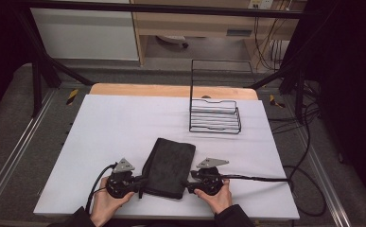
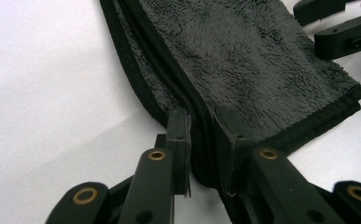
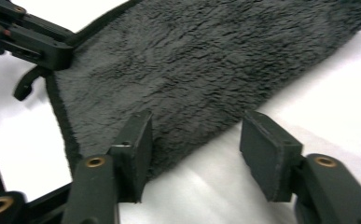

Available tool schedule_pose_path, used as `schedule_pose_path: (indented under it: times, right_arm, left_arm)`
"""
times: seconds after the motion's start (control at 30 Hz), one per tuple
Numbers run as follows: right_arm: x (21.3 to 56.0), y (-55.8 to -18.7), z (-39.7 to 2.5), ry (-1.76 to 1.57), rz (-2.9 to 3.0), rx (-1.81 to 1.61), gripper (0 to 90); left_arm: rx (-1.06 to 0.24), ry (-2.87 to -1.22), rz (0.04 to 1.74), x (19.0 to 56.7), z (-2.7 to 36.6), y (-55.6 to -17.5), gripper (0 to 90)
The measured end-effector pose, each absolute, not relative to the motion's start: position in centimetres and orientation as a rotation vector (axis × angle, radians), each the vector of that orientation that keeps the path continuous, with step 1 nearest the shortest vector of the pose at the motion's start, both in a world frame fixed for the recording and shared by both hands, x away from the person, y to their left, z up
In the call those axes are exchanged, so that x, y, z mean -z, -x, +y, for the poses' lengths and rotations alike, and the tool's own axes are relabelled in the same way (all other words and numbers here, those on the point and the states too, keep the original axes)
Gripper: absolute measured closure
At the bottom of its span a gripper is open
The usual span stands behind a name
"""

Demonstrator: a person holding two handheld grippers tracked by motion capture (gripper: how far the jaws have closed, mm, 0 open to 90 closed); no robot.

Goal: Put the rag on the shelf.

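Observation:
A black fluffy towel (image 1: 168,168) lies folded on the white table cover (image 1: 124,123), near the front edge. My left gripper (image 1: 140,182) is at the towel's near left corner. In the left gripper view its jaws (image 2: 204,116) are pressed together on the towel's (image 2: 243,56) stacked hemmed edges. My right gripper (image 1: 190,182) is at the near right corner. It stands open (image 3: 197,126), one jaw over the towel's (image 3: 206,60) edge and the other over bare cover. A hand holds each gripper.
A black wire rack (image 1: 214,116) with a tall back frame stands on the table at the far right. Cables (image 1: 308,184) trail off the table's right side. A wooden table edge (image 1: 171,90) shows beyond the white cover.

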State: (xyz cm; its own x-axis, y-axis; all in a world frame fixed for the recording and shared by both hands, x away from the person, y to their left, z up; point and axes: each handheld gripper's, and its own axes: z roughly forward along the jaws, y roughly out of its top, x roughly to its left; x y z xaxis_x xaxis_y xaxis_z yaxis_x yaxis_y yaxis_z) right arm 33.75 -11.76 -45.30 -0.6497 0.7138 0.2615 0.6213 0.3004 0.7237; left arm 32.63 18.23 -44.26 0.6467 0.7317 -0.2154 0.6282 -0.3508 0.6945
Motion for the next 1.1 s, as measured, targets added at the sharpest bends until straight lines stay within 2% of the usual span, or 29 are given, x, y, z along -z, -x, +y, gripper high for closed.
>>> schedule_pose_path:
  times: [0.03, 0.13, 0.23, 0.4, 0.47, 0.57, 0.73, 1.1]
  right_arm:
    - [45.3, -33.6, -11.6, -1.270, 2.441, -1.290, 49.7]
    - [45.5, -33.4, -11.2, -1.285, 2.449, -1.314, 54.8]
    - [45.8, -33.1, -10.8, -1.305, 2.442, -1.311, 56.0]
    - [45.8, -33.0, -10.4, -1.331, 2.425, -1.304, 63.9]
    - [45.8, -33.0, -10.3, -1.372, 2.431, -1.308, 71.5]
    - [45.6, -33.1, -10.3, -1.393, 2.442, -1.310, 77.9]
    - [45.2, -33.7, -10.6, -1.378, 2.482, -1.313, 82.8]
    - [43.2, -34.4, -12.7, -1.316, 2.543, -1.249, 83.8]
  left_arm:
    - [-0.166, -2.082, 1.054, 44.3, 18.2, -32.6, 76.4]
    - [-0.160, -2.080, 1.055, 44.3, 18.3, -32.7, 76.7]
    - [-0.159, -2.082, 1.054, 44.3, 18.3, -32.7, 76.9]
    - [-0.154, -2.078, 1.060, 44.3, 18.3, -32.7, 76.9]
    - [-0.157, -2.080, 1.057, 44.2, 18.3, -32.7, 76.9]
    - [-0.153, -2.077, 1.060, 44.2, 18.3, -32.7, 76.9]
    - [-0.147, -2.071, 1.062, 44.2, 18.3, -32.7, 77.0]
    - [-0.090, -2.065, 1.007, 44.1, 16.6, -32.0, 77.1]
